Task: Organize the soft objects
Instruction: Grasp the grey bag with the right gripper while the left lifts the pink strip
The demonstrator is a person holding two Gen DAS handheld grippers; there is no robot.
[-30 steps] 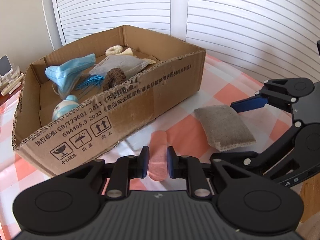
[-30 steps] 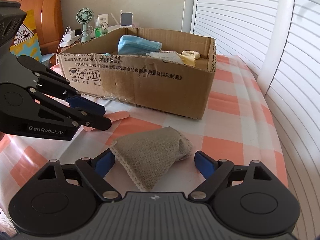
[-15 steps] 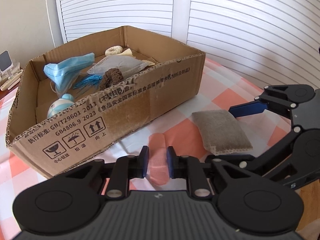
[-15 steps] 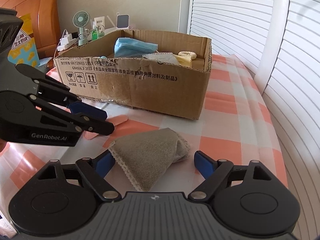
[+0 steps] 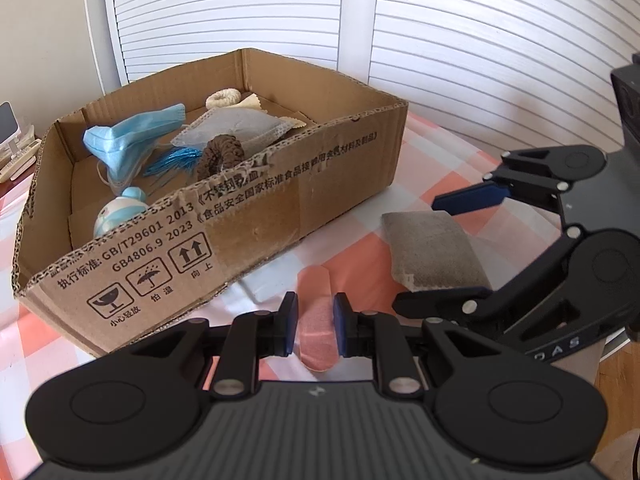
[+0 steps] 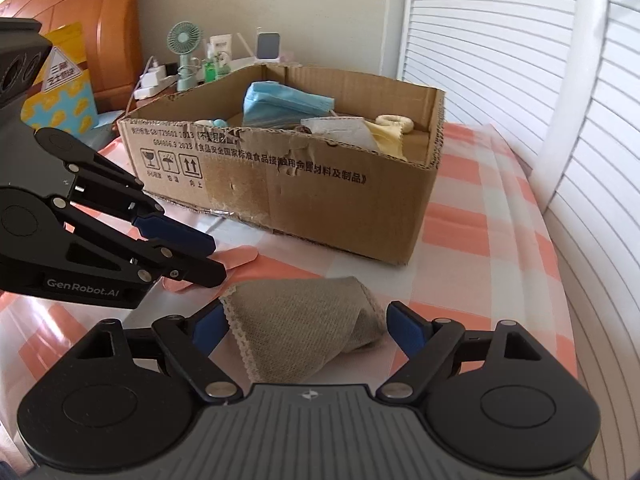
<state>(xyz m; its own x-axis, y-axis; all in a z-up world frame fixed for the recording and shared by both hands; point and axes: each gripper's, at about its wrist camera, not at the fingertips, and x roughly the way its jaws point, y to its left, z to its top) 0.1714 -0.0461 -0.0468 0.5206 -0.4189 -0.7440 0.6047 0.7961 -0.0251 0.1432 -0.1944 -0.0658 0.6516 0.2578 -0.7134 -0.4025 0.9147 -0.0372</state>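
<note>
White louvred shutters (image 6: 500, 80) far & right. Orange wooden headboard (image 6: 100, 20) far left, yellow bag w/ blue pattern (image 6: 60, 104) near it. Past the box: mint mini fan (image 6: 185, 52), white power strip (image 6: 154, 82), small bottles (image 6: 214, 62). Pink-white checked cloth (image 6: 500, 208) covers desk.

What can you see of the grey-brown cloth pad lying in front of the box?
The grey-brown cloth pad is a soft, flat pouch of coarse woven fabric with a pale scalloped trim along one edge. It lies slumped on the checked tablecloth, apart from the cardboard box, not in it. The right gripper straddles it, jaws wide, one on each side; whether the pads touch it is unclear. It is not lifted.
</note>
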